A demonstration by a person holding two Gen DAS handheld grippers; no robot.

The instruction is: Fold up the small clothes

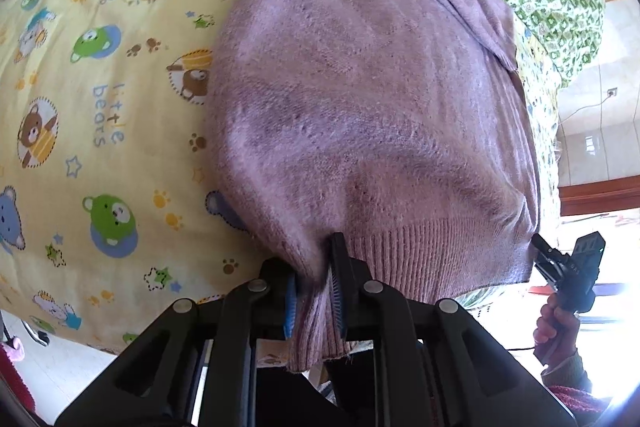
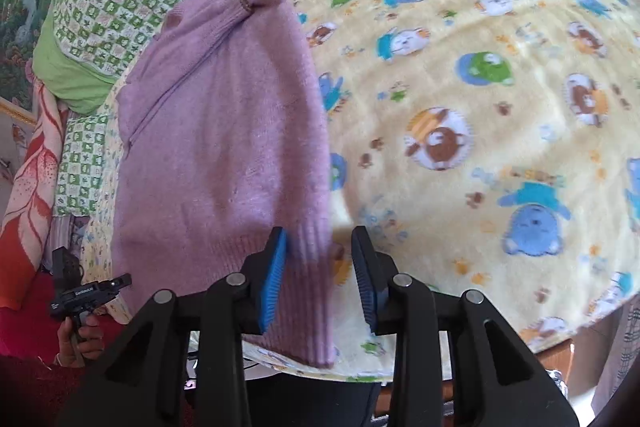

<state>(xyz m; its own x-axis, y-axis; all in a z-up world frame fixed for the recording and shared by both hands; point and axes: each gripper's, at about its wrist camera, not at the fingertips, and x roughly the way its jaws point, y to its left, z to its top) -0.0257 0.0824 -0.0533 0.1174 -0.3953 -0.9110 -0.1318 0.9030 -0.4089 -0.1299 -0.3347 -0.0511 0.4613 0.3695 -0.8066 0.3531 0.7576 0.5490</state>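
Clamped on the ribbed hem of the pink sweater (image 1: 360, 99), our left gripper (image 1: 314, 291) bunches the knit between its pads. We read "little bears" on the yellow bear sheet (image 1: 100, 115) where the sweater lies. Our right gripper (image 2: 320, 275) stands apart around the hem's corner without pinching it. Its view alone shows the floral blanket (image 2: 32, 187); writing on the left gripper's body is too small to read.

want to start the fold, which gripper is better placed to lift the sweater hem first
Left. The left gripper is already shut on the purple sweater hem; the right gripper is open, one hem corner between its jaws.
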